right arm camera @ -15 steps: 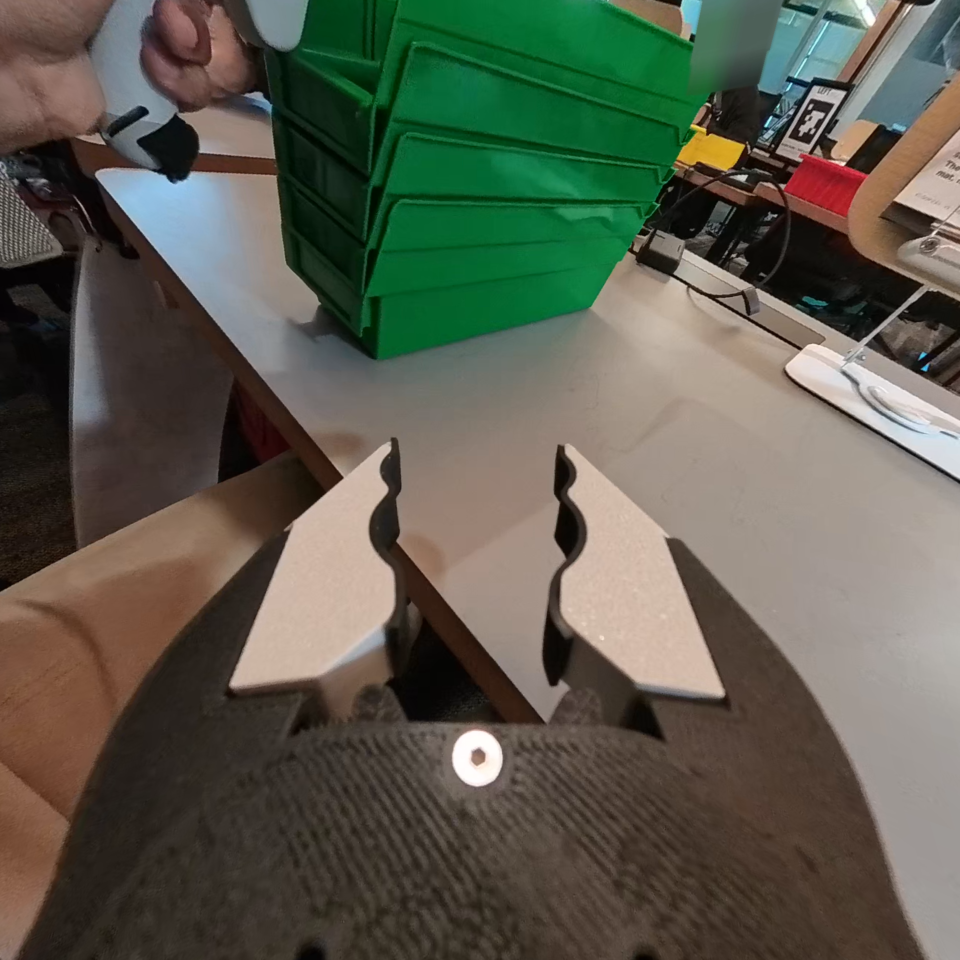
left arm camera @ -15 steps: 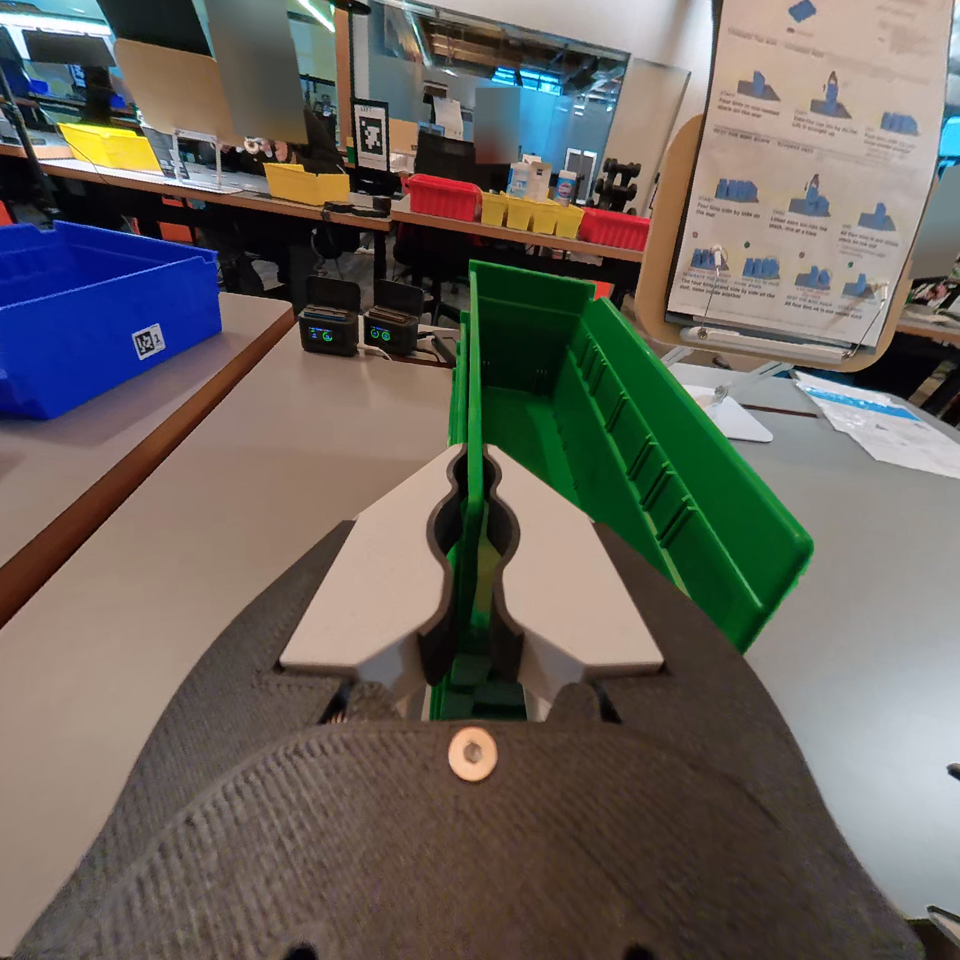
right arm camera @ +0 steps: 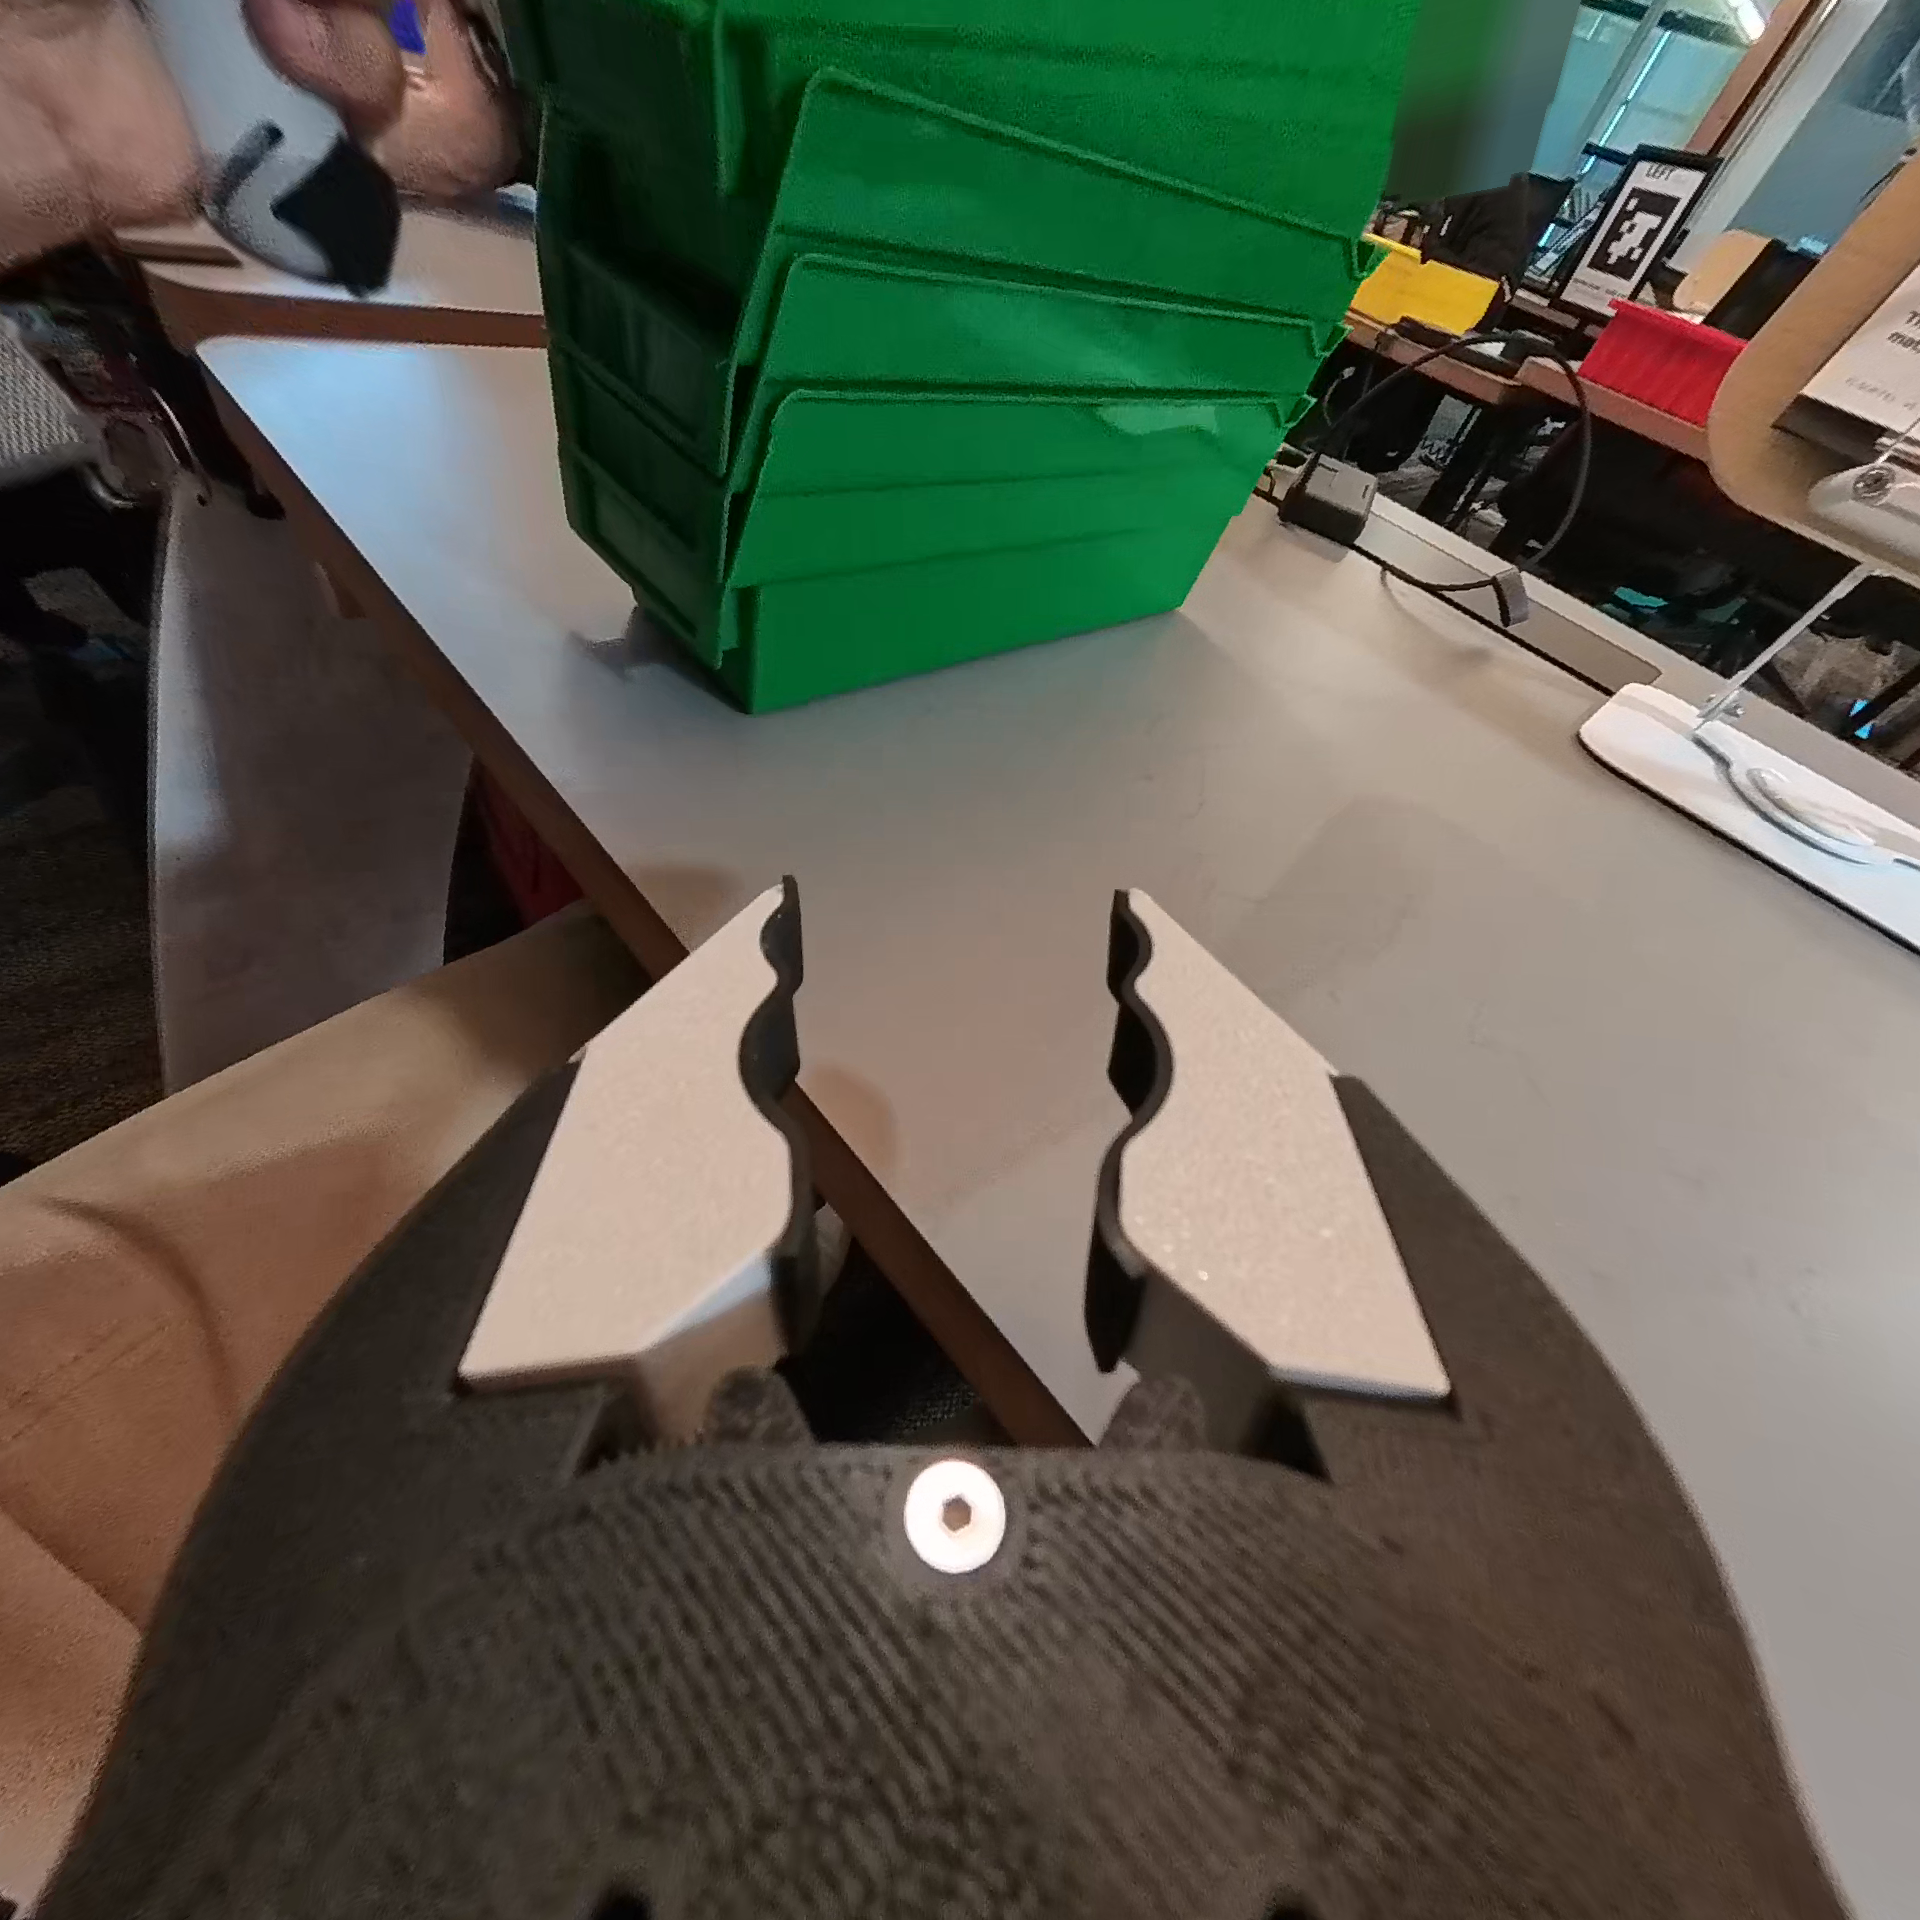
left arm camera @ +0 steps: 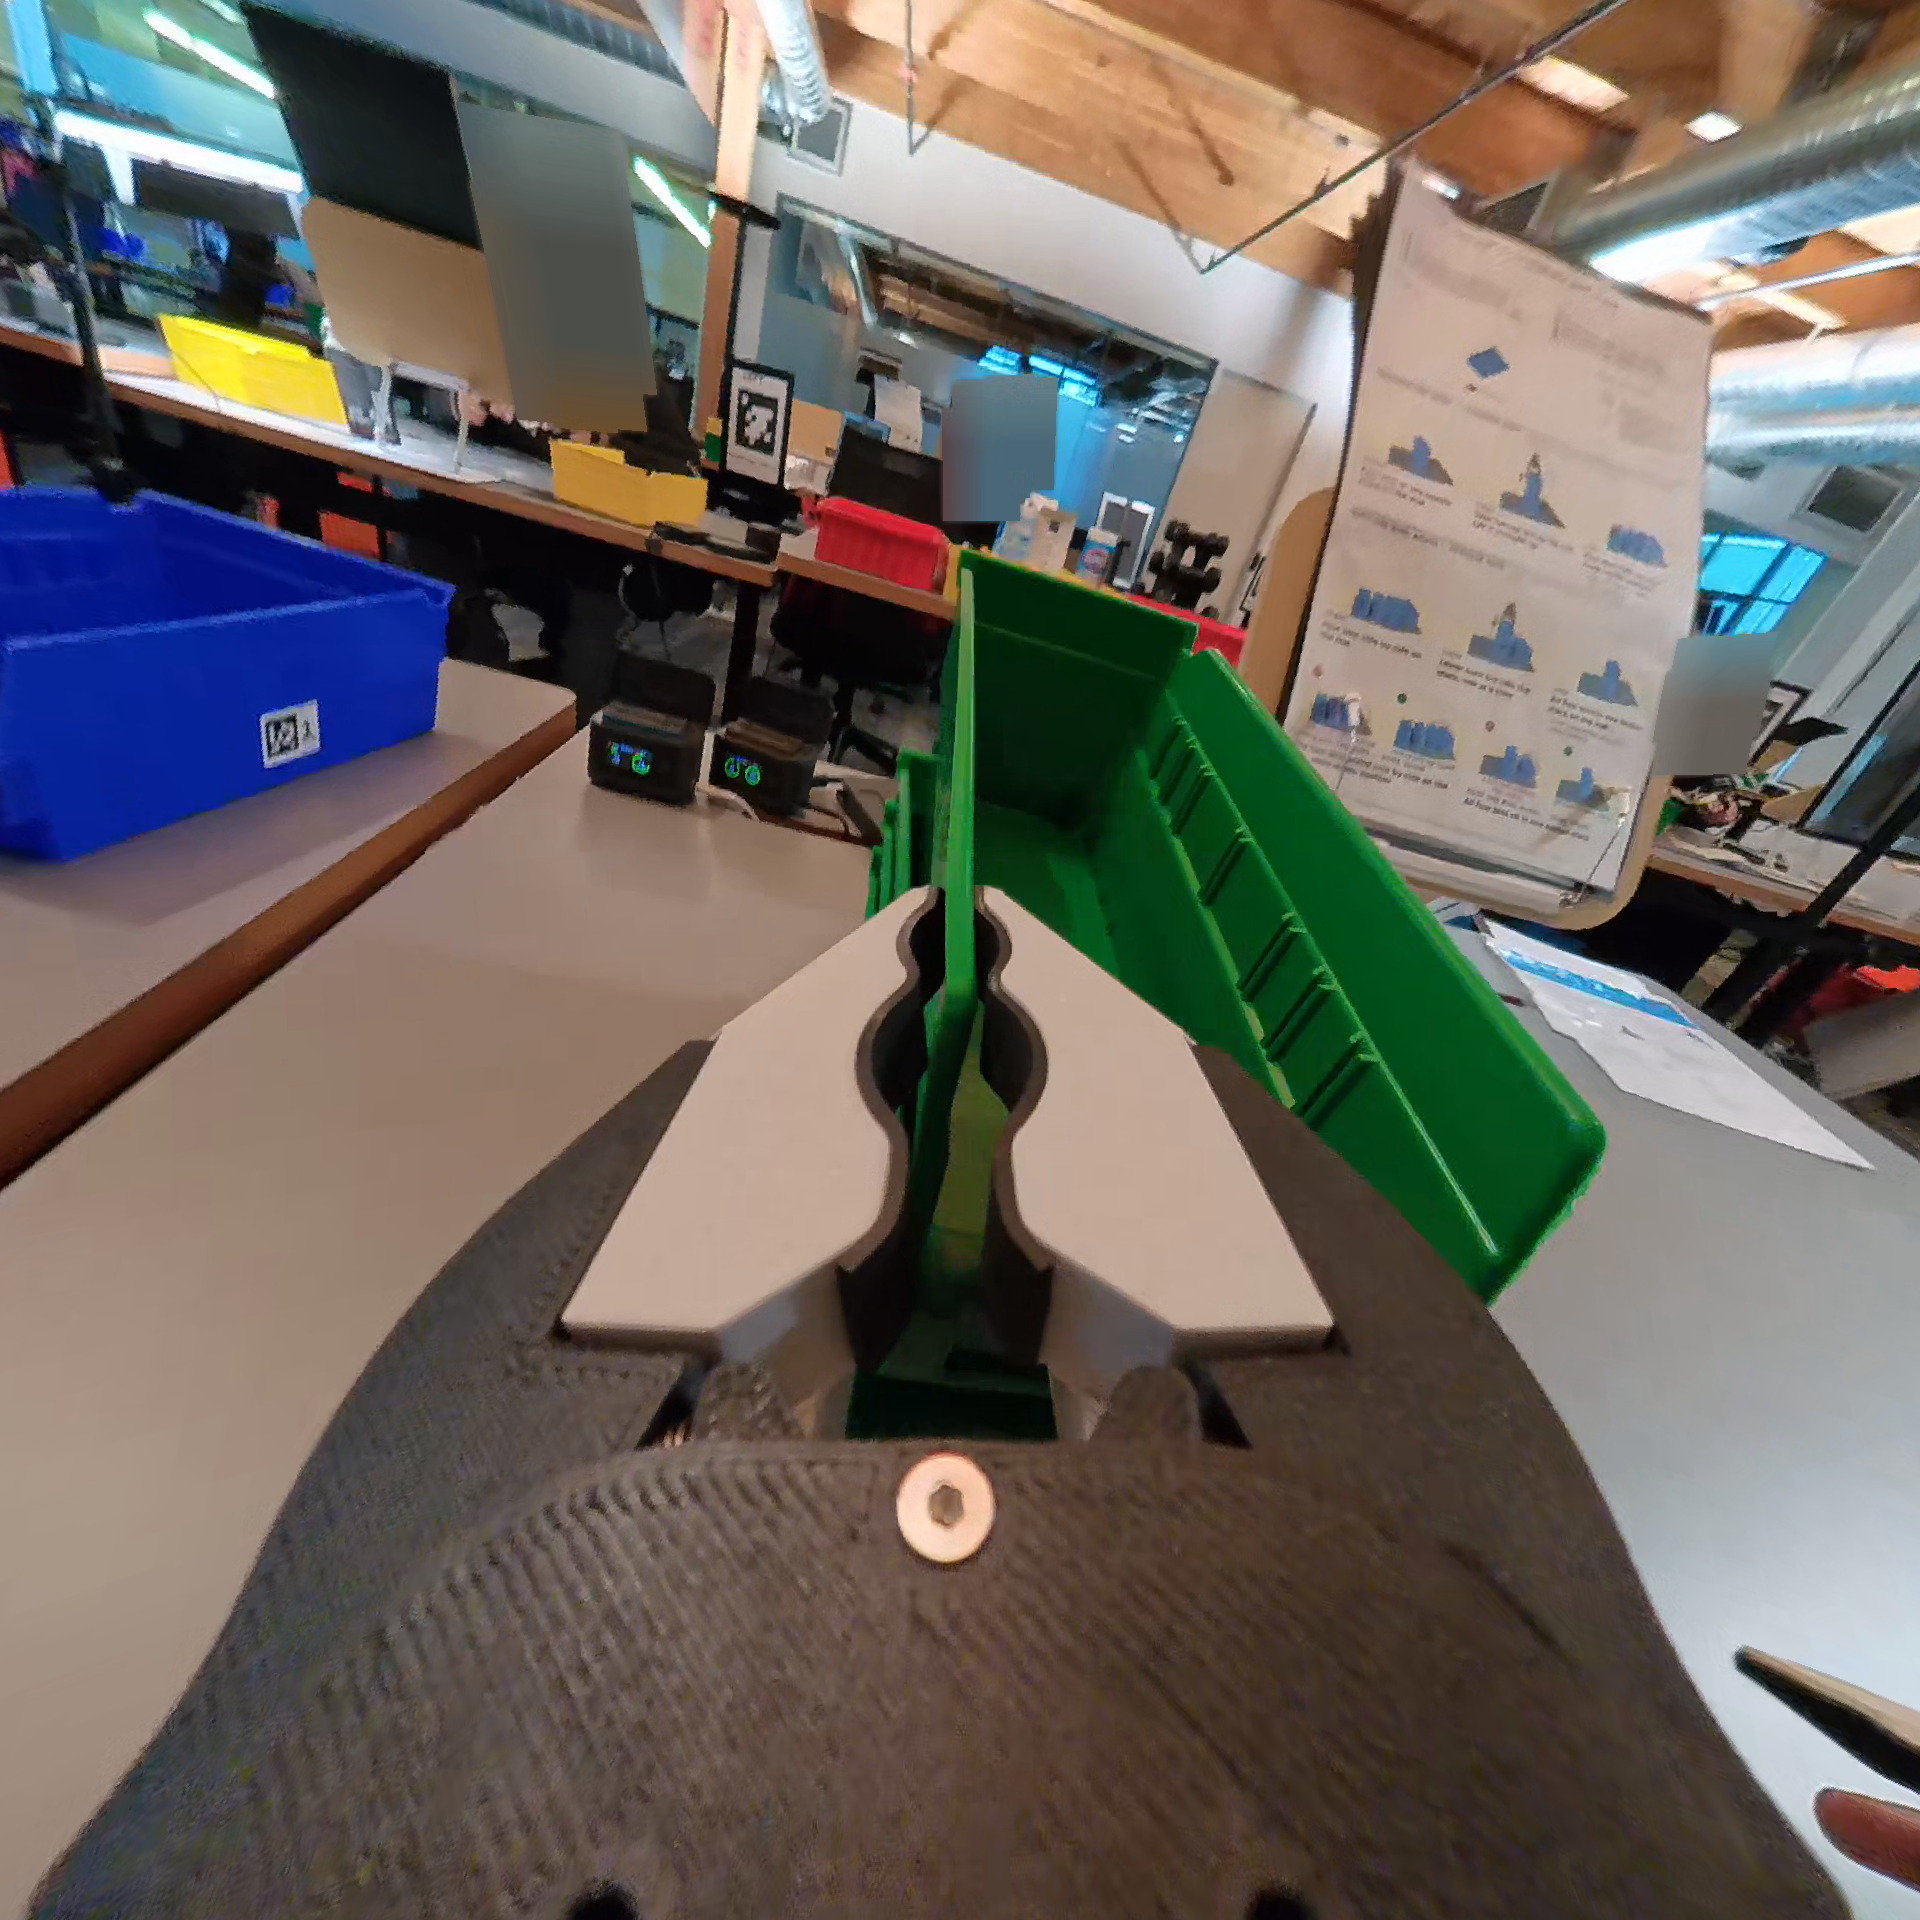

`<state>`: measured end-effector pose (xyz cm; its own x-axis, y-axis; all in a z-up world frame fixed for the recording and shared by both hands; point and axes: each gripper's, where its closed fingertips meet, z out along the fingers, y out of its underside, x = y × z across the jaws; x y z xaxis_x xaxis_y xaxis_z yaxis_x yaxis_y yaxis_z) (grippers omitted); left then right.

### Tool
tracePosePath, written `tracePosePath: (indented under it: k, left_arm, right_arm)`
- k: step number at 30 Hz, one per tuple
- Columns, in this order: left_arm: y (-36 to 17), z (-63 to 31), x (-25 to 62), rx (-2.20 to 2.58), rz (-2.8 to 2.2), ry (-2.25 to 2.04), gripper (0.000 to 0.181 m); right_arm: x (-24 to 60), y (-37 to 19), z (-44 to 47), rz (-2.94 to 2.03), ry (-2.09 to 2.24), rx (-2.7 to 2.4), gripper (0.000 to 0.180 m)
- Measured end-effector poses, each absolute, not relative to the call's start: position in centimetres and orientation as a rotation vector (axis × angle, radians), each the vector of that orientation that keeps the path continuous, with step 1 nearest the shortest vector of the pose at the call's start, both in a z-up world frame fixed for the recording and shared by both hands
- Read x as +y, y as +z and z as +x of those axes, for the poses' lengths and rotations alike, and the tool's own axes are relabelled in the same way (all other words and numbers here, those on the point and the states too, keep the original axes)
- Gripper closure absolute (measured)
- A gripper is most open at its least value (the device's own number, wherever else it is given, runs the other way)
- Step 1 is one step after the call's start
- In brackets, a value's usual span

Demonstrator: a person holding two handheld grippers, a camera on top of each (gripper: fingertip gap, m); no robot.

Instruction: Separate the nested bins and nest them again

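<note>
Left tool (left arm camera: 958,914) is pinching the near side wall of the top green bin (left arm camera: 1340,997), its two grey fingers (left arm camera: 769,1132) pressed against the thin green wall from either side. That bin tilts, its far side sloping up to the right, and the rims of more green bins show just below it on the left. From the right wrist view, the stack of nested green bins (right arm camera: 966,447) stands on the grey tabletop (right arm camera: 1351,935) near its left edge, the upper bins sitting askew in the lower ones; at the top left of that view a hand (right arm camera: 114,114) grips the left tool's handle beside the stack.

Right tool (right arm camera: 954,904) is spread wide with nothing between its fingers, held over the tabletop's near edge, well apart from the stack.

Off to the left sits a blue bin (left arm camera: 197,665) on a neighbouring tabletop. Behind the stack stands a poster (left arm camera: 1496,561) on a board, with loose papers (left arm camera: 1662,1049) lying near it.
</note>
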<state>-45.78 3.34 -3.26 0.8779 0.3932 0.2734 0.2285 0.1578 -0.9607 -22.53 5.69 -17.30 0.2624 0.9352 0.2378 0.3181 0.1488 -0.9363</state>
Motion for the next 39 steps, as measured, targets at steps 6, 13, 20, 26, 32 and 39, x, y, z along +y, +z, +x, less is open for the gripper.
tracePosePath:
  k: [6, 13, 20, 26, 32, 39]
  left_arm:
    - [1.3, -44.5, 1.7, -0.507, -1.315, 0.084, 0.181]
    - [6.0, -40.7, 0.9, -0.429, -1.199, -0.009, 0.181]
    - [7.8, -34.5, 3.2, -0.35, -1.162, -0.093, 0.181]
    - [6.6, -27.4, 7.5, -0.211, -1.22, -0.114, 0.181]
    - [0.4, -20.2, 12.6, -0.1, -1.334, -0.233, 0.181]
    - [-4.7, -15.8, 14.2, -0.096, -1.424, -0.272, 0.181]
  right_arm:
    - [5.7, -17.1, -22.5, -1.385, 0.682, -1.265, 0.122]
    - [5.9, -14.4, -22.0, -1.316, 0.736, -1.156, 0.126]
    - [6.8, -6.4, -17.1, -1.111, 0.85, -0.782, 0.14]
    - [6.2, -0.8, -11.5, -0.982, 0.853, -0.56, 0.137]
    - [7.4, -1.7, -10.2, -1.055, 0.714, -0.577, 0.117]
    - [12.3, -6.0, -8.8, -1.327, 0.677, -0.517, 0.139]
